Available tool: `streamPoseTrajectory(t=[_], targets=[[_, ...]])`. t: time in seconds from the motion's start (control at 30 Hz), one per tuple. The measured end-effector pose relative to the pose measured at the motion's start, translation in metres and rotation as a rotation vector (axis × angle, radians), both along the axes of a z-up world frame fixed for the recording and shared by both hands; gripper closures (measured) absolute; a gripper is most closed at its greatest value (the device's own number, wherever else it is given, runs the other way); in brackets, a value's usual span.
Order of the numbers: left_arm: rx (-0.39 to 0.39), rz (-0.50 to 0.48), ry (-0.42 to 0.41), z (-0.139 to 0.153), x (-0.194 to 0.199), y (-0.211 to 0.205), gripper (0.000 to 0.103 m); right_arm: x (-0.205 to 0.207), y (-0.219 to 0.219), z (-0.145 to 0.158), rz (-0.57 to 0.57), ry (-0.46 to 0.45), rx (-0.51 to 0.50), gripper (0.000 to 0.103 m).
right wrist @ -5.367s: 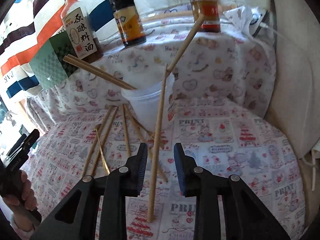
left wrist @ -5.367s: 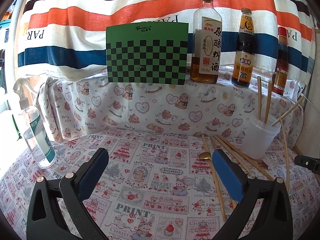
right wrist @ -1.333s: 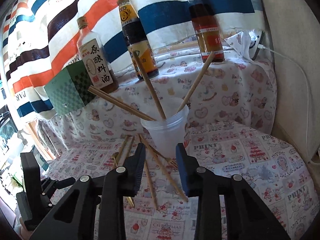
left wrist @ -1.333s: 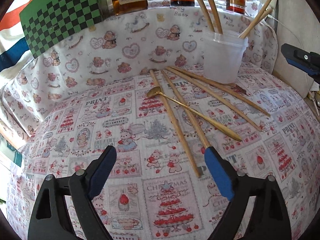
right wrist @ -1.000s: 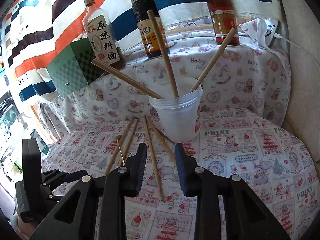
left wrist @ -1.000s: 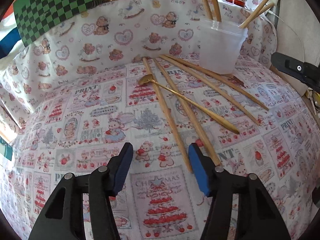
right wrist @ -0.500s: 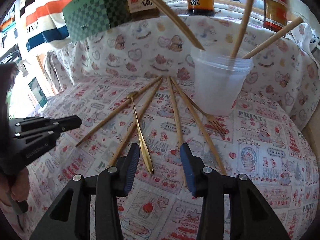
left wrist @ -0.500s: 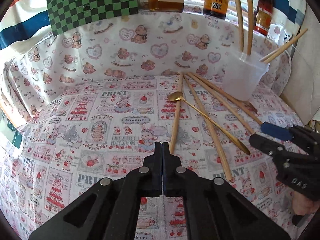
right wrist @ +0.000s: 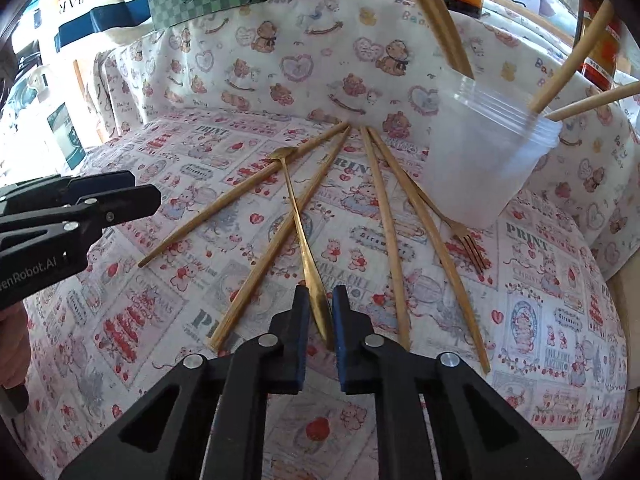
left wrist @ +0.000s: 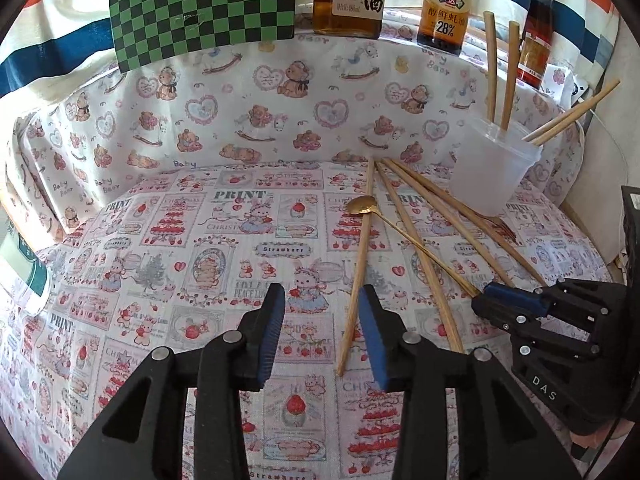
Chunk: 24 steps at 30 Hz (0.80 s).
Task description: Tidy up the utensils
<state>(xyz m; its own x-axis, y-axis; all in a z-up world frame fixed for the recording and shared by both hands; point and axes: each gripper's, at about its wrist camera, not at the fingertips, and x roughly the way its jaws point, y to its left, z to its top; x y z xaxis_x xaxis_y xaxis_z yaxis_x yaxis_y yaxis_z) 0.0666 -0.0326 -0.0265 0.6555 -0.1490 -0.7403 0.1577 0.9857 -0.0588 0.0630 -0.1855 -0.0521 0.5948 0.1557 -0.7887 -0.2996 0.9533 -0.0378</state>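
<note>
As its pads flank the handle end, the right gripper (right wrist: 319,322) stands narrowly parted around the gold spoon (right wrist: 304,236), thin, stiff, slippery; left gripper (left wrist: 322,330) spread, empty.

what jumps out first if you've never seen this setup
The right gripper straddles the handle of a gold spoon among loose chopsticks fanned over the printed cloth. Behind them a clear cup already holds chopsticks; the left gripper hangs open beside the leftmost one.
</note>
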Motion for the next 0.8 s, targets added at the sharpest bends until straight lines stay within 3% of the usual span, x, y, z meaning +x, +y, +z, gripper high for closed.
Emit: streamPoseTrajectory(t=[0.13,0.53,0.67,0.8], targets=[[-0.008,0.023,0.006,0.000,0.002,0.005,0.066,-0.011,-0.005,0.004,0.012,-0.014,-0.004,0.099],[0.007,0.054,-0.004,0.000,0.004,0.008,0.066,-0.035,-0.037,0.043,-0.018,-0.023,0.043,0.100],[0.003,0.059,-0.002,0.000,0.004,0.010,0.066,-0.031,-0.045,0.042,-0.074,0.004,0.000,0.100],[0.001,0.063,-0.002,0.001,0.004,0.010,0.066,-0.021,-0.058,0.035,-0.195,-0.032,-0.100,0.100]])
